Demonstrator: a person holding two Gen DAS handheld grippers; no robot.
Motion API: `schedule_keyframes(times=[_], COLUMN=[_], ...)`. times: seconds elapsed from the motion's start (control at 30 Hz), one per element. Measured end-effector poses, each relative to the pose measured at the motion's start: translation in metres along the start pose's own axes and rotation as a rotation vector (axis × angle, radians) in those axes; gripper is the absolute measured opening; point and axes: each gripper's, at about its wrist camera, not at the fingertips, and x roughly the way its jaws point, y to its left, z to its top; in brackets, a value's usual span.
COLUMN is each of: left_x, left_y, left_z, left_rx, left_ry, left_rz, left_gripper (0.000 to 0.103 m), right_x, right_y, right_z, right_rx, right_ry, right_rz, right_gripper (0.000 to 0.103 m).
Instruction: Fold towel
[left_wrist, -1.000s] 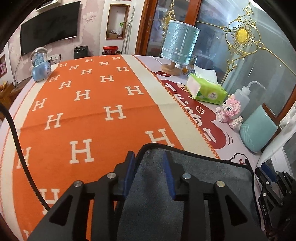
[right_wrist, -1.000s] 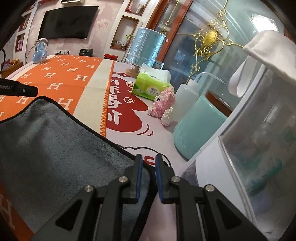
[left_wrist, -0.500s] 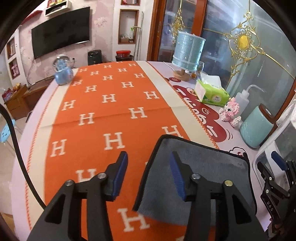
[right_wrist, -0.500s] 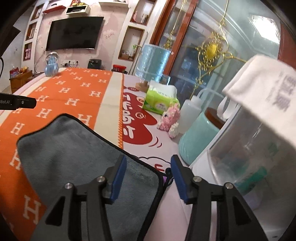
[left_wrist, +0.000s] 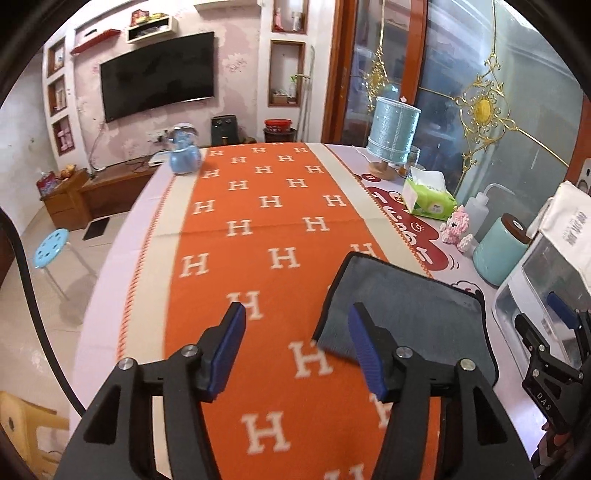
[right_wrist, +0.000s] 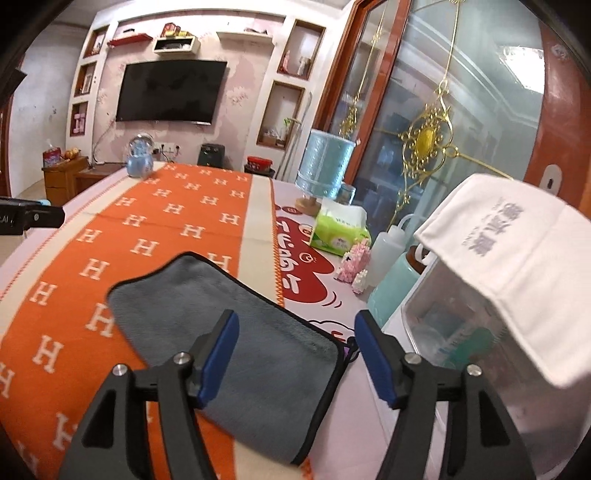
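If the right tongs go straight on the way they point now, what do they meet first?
Most likely the grey towel, lying flat just under and ahead of the open right tongs. Its black-edged right corner sits between the fingers; depth is unclear, so they might pass over it.

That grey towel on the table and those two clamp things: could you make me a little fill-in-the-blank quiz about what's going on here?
1. The grey towel lies on a cloth patterned with the letter ____.
2. The left gripper and the right gripper both have their fingers ____.
3. The towel's edge trim is coloured ____.
4. The tissue pack has a ____ wrapper.

Missing words: H; open; black; green
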Motion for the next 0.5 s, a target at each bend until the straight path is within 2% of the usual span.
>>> schedule_keyframes(times=[0.23,0.5], left_x=[-0.063,-0.137], left_y=[0.026,0.039], left_z=[-0.044,-0.092], left_rx=[-0.042,-0.046], left_ry=[0.017,0.016], left_rz=[0.052,0.085], left_gripper=[0.06,0.064], right_x=[-0.056,-0.124], right_y=[0.008,0.025], right_z=[-0.006,-0.025], right_rx=[0.008,0.005], right_ry=[-0.019,-0.031], right_rz=[0.052,0.102], right_gripper=[0.07,0.082])
